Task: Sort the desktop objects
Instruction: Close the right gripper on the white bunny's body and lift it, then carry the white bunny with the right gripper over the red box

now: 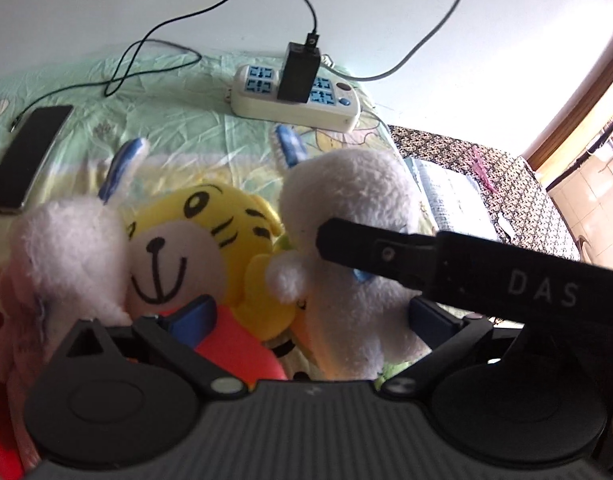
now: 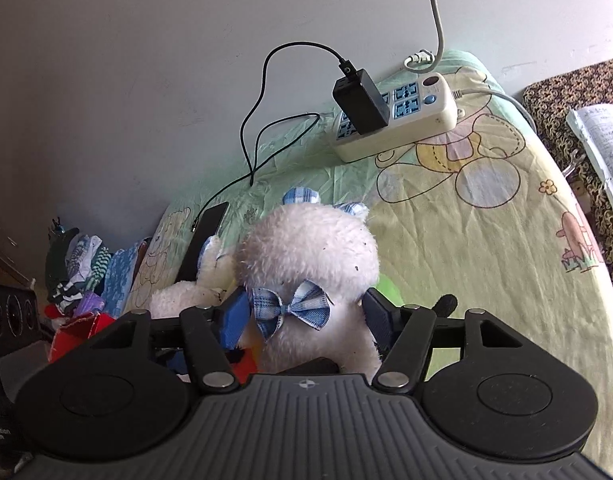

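White plush bear [image 2: 310, 264]: fluffy, with blue plaid ears and a blue plaid bow tie [image 2: 291, 309] at the neck, upright on the cartoon-print sheet. Yellow plush tiger [image 1: 198, 240]: black stripes, cream smiling muzzle, red clothing, lying on its back, pressed between the white plush parts.

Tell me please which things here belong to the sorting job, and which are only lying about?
Belong to the job:
- white plush with blue bow, between the right gripper fingers
- yellow tiger plush, between the left gripper fingers
- pale plush beside it

Only lying about:
- power strip with black charger
- phone
- open book
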`<state>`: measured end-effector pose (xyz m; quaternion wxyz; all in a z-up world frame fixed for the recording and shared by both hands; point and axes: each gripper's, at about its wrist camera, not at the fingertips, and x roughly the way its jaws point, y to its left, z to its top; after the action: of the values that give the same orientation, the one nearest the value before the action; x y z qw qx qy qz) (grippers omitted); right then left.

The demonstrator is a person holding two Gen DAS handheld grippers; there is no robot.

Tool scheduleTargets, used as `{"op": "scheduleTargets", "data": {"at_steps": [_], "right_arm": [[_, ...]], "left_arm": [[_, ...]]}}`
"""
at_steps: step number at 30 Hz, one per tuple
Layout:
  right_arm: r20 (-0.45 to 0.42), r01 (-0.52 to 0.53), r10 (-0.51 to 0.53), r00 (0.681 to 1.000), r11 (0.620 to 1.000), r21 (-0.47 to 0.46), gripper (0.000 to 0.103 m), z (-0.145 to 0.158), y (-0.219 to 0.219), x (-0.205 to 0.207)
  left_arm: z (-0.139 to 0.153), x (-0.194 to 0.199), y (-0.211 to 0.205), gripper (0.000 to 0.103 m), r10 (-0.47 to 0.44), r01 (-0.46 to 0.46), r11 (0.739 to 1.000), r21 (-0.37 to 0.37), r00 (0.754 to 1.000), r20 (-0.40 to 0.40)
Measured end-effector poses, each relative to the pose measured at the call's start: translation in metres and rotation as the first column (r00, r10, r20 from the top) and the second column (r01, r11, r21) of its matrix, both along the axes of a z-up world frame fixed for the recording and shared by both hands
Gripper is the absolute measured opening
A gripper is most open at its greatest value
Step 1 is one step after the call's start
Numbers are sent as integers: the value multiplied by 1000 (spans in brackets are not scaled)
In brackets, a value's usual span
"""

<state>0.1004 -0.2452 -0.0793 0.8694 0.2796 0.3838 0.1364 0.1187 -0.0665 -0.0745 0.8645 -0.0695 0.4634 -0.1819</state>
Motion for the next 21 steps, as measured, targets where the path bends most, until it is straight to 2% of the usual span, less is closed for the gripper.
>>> {"op": "scheduleTargets", "data": {"at_steps": [4,5,6,7,11,13,21], "right_arm": [[-20,4,-3,1000,996,84,58,-2,-7,-3],[-29,5,-2,1000,995,103,57,-2,-8,-4],[-37,2,3,999,992,124,56,-3,-9,-5],[-43,-8,14,999,990,141,56,-2,-8,-7],[-32,-34,37,999,994,102,55,4,0,-19],[-36,-41,45,998,994,100,55,6,2,-24],[9,-136,136,991,988,76,55,33,23,-61]], "left_arm": [[1,-3,-5,95,-45,45,998,-31,999,1],[1,-3,-6,90,-49,49,998,-36,999,-2],[2,-4,-7,84,-49,49,998,-26,999,0],[2,-5,-9,83,-52,52,999,-6,999,5],[7,-14,-9,74,-77,77,997,-3,997,10],[13,-22,-7,63,-99,99,995,-18,995,13],[43,-81,9,62,-86,85,996,14,993,86]]}}
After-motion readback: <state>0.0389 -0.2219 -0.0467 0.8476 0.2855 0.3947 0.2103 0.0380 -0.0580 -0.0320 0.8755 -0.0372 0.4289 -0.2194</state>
